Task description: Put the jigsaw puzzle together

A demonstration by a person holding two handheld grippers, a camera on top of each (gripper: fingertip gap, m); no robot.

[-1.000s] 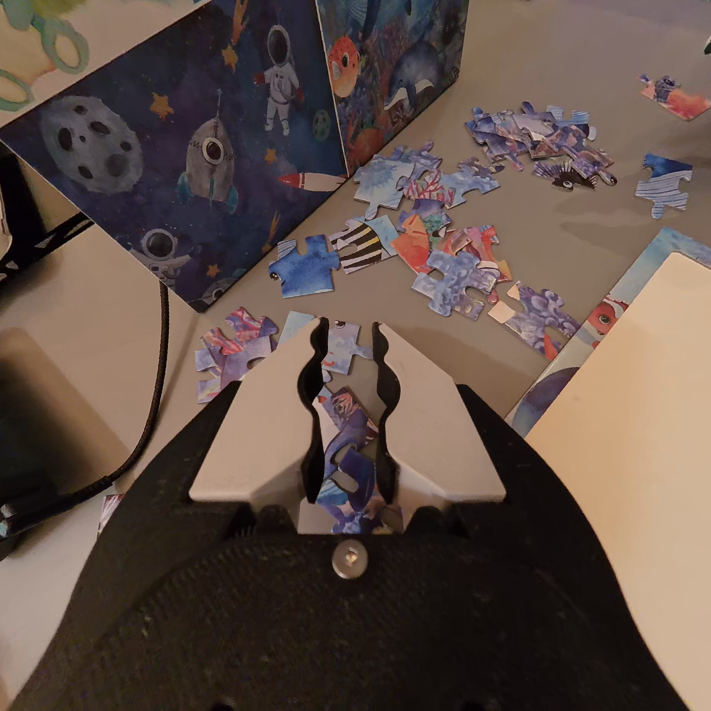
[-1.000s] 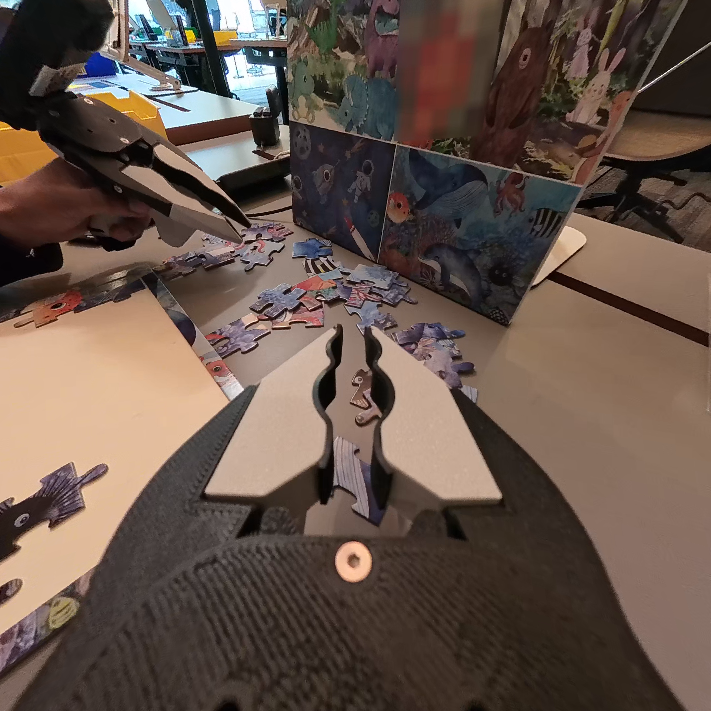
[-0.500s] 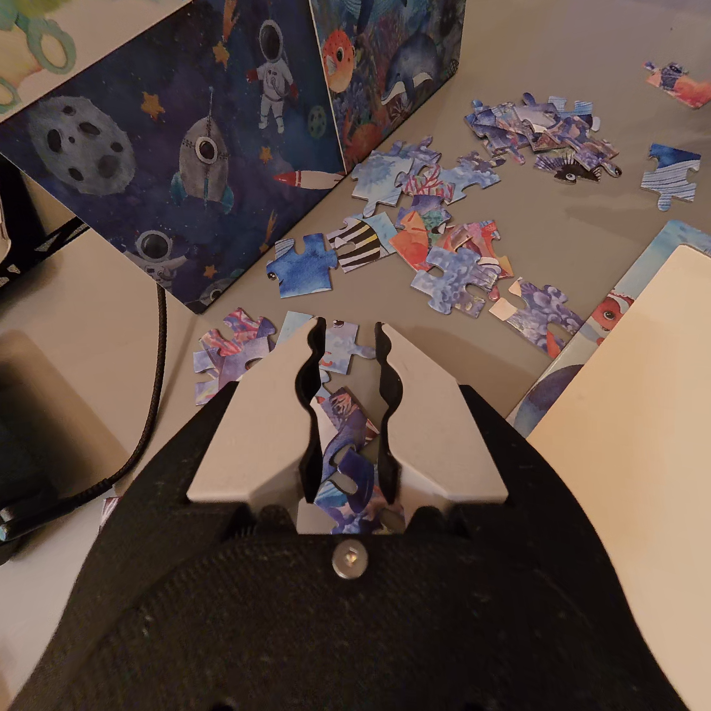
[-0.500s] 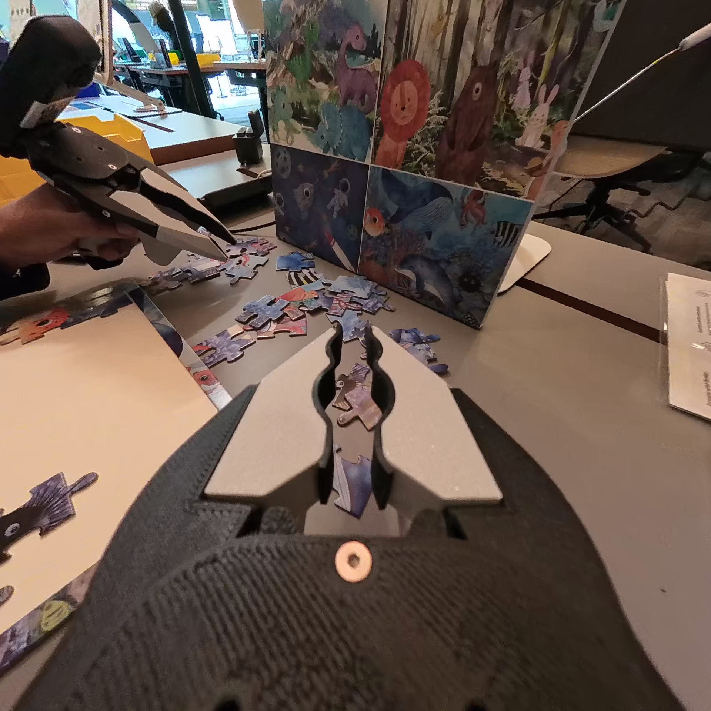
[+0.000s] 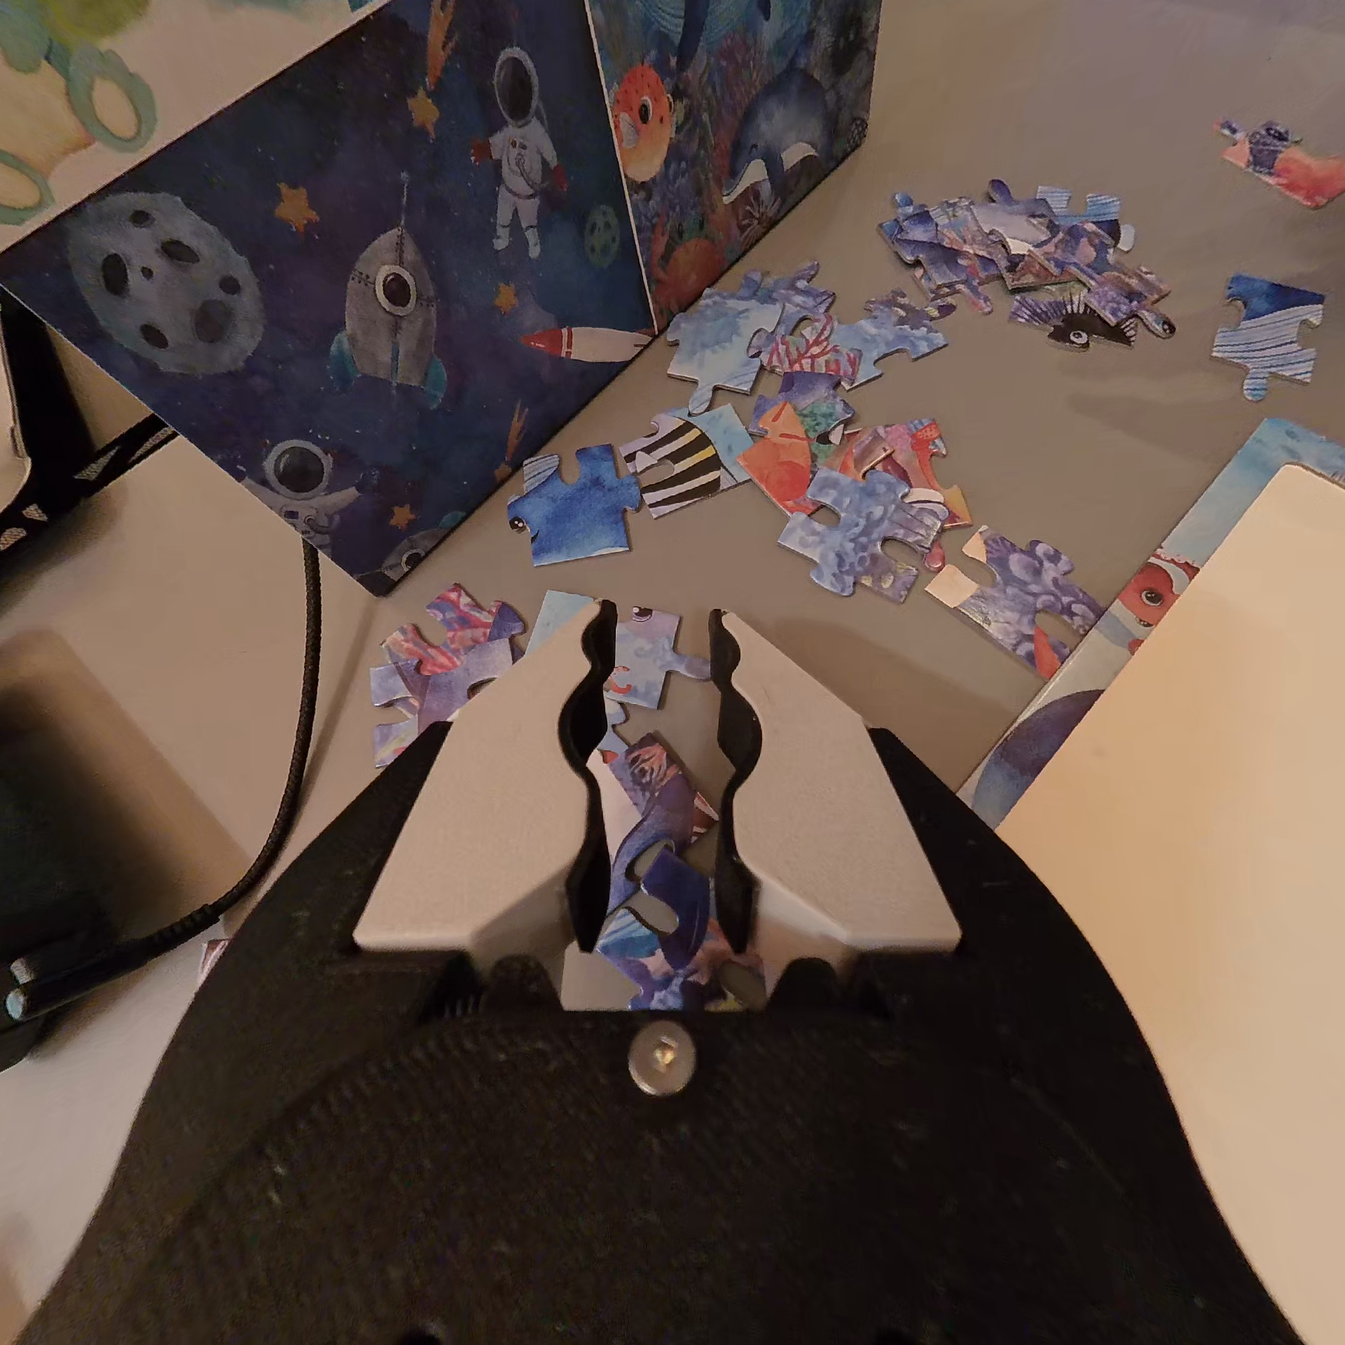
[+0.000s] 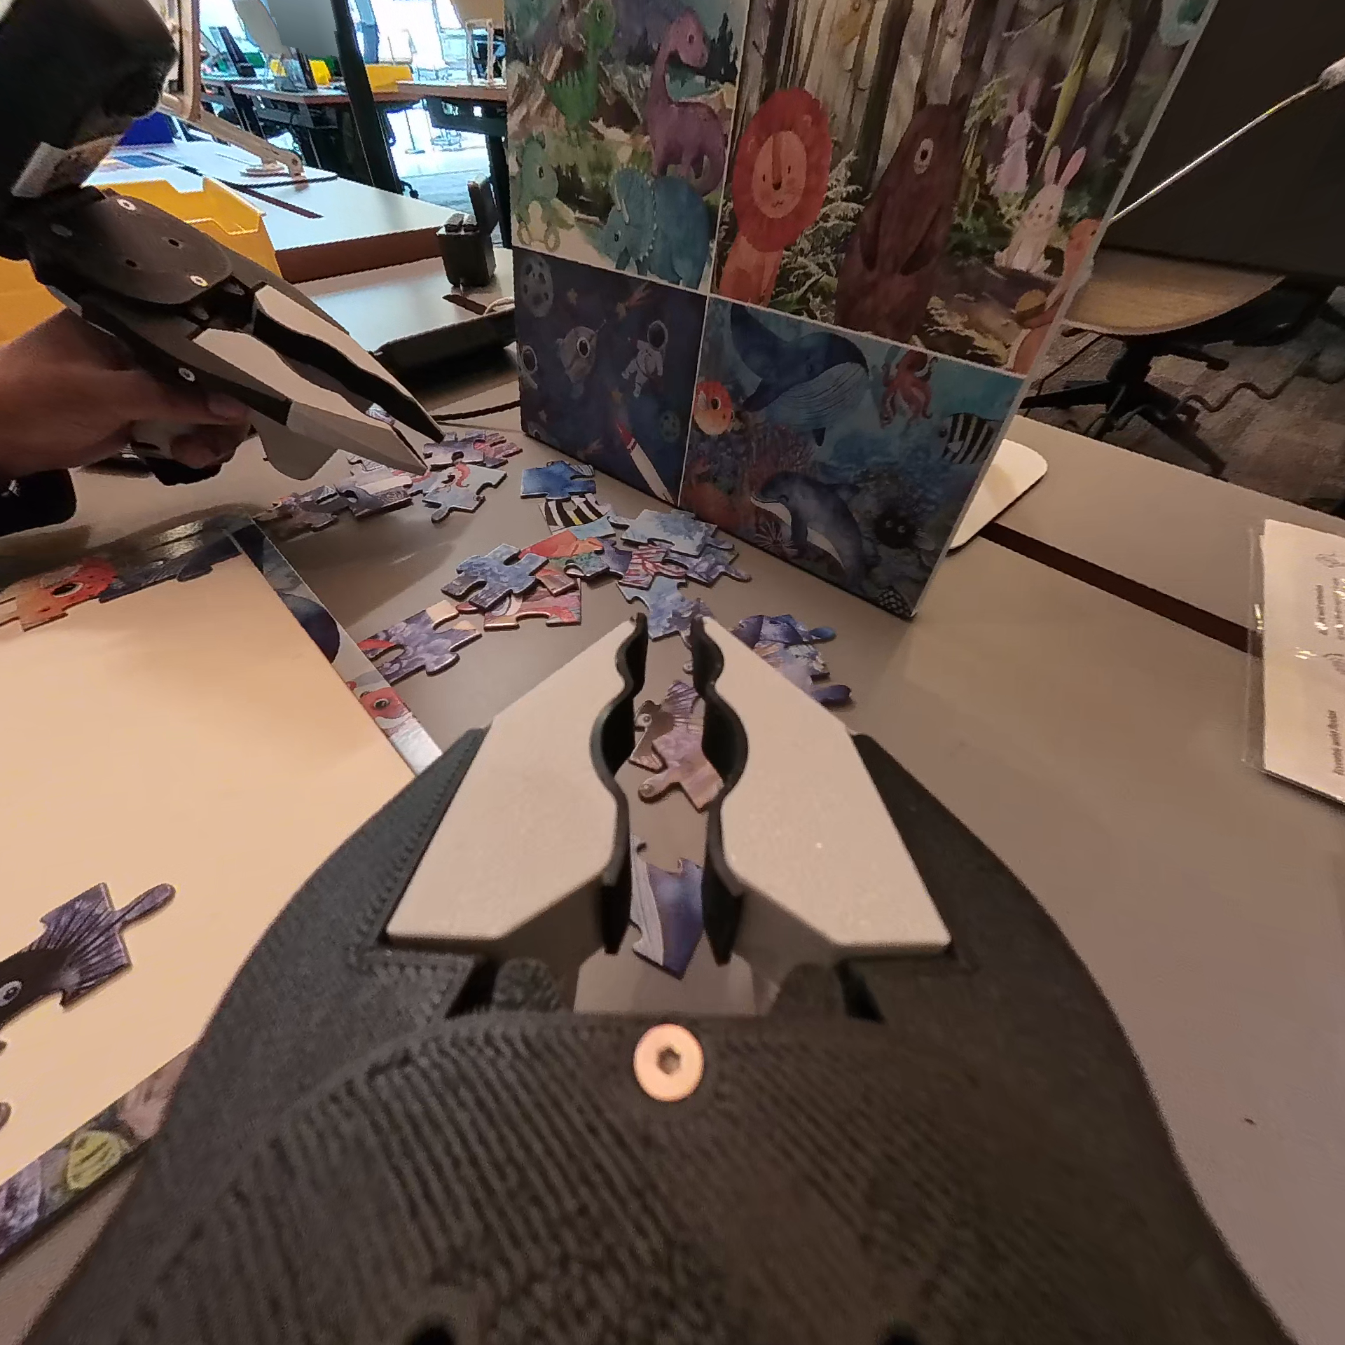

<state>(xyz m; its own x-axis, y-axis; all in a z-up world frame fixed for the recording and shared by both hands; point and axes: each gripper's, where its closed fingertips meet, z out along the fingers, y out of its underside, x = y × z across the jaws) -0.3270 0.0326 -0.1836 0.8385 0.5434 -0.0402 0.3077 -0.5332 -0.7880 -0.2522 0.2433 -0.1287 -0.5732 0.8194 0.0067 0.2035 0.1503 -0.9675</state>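
Grey tabletop (image 6: 1019, 728) carries scattered blue cardboard jigsaw pieces (image 5: 859, 531) beside an upright illustrated picture box (image 6: 786, 306); left gripper (image 5: 661, 619) and right gripper (image 6: 668, 626) both spread, gripping nothing.

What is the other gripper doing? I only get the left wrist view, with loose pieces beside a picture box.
Observer: The right gripper hangs above a blue striped piece on the table, jaws slightly apart.
Visitor: Is anything placed yet?
Observer: A black fish piece lies on the cream board.
Visitor: And further up, past my frame's top edge?
Observer: The box carries a dinosaur picture above its space scene.
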